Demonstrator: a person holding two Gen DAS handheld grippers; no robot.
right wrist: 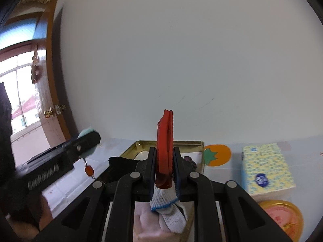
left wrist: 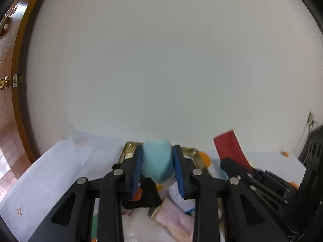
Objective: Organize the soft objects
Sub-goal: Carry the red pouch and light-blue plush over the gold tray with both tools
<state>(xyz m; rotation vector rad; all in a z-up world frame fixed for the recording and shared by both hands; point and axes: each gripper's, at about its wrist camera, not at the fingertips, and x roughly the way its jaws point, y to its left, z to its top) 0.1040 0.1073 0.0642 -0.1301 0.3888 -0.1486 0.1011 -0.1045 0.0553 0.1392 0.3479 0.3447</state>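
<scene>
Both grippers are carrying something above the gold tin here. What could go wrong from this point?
1. The left gripper squeezes the light blue sponge by its sides; it could spring out on release and miss the gold tin.
2. The right gripper pinches the red glove low down, so its upright part may flop over the rim.
3. The two grippers are close and could collide.

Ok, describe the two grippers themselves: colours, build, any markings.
Both look alike. The left gripper and right gripper have black linkage arms joined by round silver pins, with triangular cut-outs in the outer links. The fingers carry ribbed blue pads. Seen from the right wrist, the left gripper's black body bears blurred, unreadable white lettering.
</scene>
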